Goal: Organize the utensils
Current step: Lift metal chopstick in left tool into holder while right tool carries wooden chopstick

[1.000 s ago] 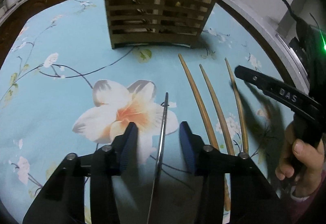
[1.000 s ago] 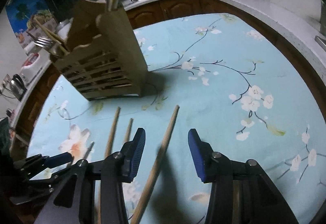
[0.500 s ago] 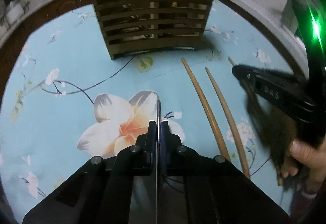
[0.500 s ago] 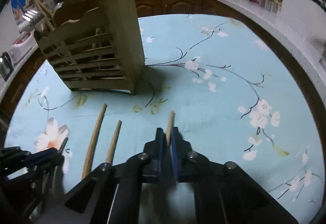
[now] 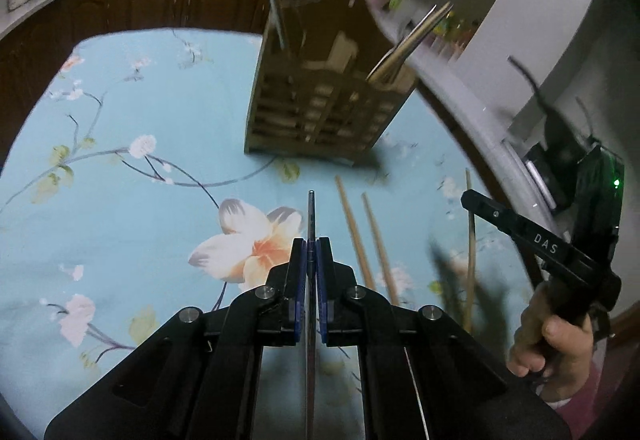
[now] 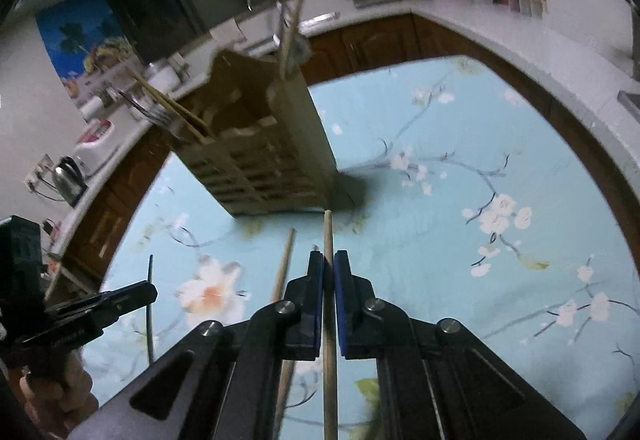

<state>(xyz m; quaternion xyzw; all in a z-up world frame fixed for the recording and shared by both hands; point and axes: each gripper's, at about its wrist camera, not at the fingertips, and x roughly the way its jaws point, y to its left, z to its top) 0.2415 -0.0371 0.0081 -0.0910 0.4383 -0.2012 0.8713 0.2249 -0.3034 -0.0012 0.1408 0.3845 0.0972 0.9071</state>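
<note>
left gripper clamps metal chopstick, blurred holder contents unclear

Pale-blue floral tablecloth, blue-padded tongs

The holder is motion-blurred, its contents perhaps cutlery; both held sticks run off the bottom edge.

A light-blue floral tablecloth covers the desk. Behind it runs a pale countertop over dark wooden cabinets. A steel kettle stands at the left
</note>
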